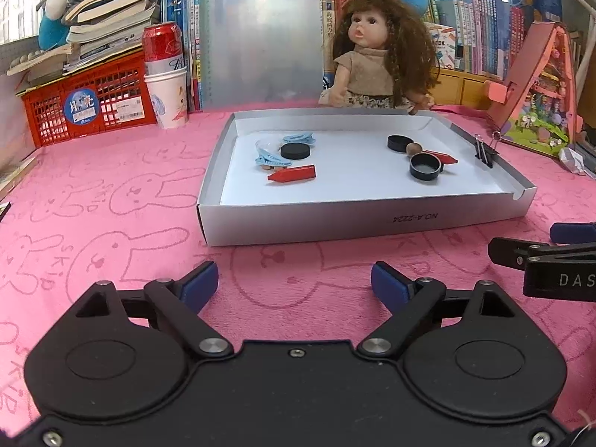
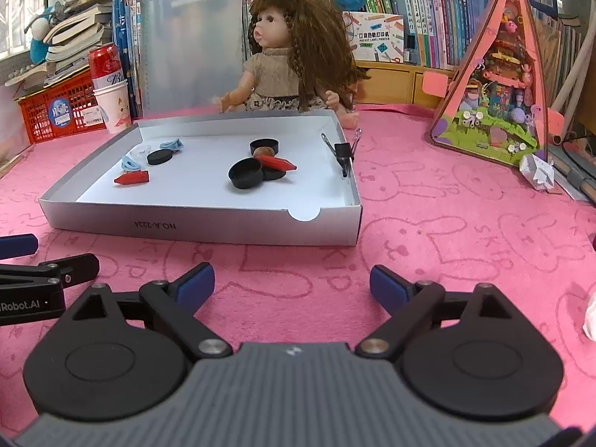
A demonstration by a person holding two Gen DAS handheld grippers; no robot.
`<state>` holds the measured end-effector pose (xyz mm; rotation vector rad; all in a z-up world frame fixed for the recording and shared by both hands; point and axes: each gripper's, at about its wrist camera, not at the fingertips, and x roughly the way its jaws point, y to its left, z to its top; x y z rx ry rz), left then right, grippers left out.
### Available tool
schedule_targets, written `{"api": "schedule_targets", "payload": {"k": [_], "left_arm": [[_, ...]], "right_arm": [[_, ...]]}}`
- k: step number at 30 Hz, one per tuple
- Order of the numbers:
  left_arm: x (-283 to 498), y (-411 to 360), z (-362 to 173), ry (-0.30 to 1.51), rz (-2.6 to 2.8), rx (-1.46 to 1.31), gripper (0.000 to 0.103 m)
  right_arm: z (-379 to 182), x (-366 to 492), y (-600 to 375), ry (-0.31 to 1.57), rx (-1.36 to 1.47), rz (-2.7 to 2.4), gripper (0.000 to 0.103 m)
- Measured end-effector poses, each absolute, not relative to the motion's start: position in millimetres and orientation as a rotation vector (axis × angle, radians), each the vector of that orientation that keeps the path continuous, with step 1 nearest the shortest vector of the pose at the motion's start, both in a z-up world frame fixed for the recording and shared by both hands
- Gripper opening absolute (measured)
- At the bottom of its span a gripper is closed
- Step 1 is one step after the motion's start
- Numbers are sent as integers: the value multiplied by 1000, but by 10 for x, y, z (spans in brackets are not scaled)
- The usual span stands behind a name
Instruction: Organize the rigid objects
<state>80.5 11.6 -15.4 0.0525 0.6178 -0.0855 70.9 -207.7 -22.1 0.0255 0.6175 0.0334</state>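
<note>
Left wrist view: left gripper (image 1: 294, 285) and right gripper (image 2: 292, 285) hover released before the tray (image 1: 372, 219); approach one red crayon (image 1: 292, 174) squarely, avoiding neighbours.

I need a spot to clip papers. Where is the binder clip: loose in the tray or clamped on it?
Clamped on it. The binder clip grips the tray's right wall, with its wire handles spread to either side.

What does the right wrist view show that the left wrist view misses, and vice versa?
Right wrist only: the left gripper at the left edge, and the semicircular notch in the tray's front wall.
Left wrist only: the right gripper at the right edge.
Both: the tray, two red crayons, black caps, blue clips, binder clip, doll.
</note>
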Motion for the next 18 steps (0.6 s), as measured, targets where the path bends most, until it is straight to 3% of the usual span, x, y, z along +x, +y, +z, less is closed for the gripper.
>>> {"api": "schedule_targets", "payload": {"k": [18], "left_arm": [[921,139,-203,651,-55,25,103]], "right_arm": [[-246,832,-1960,667,-7,5,100]]}}
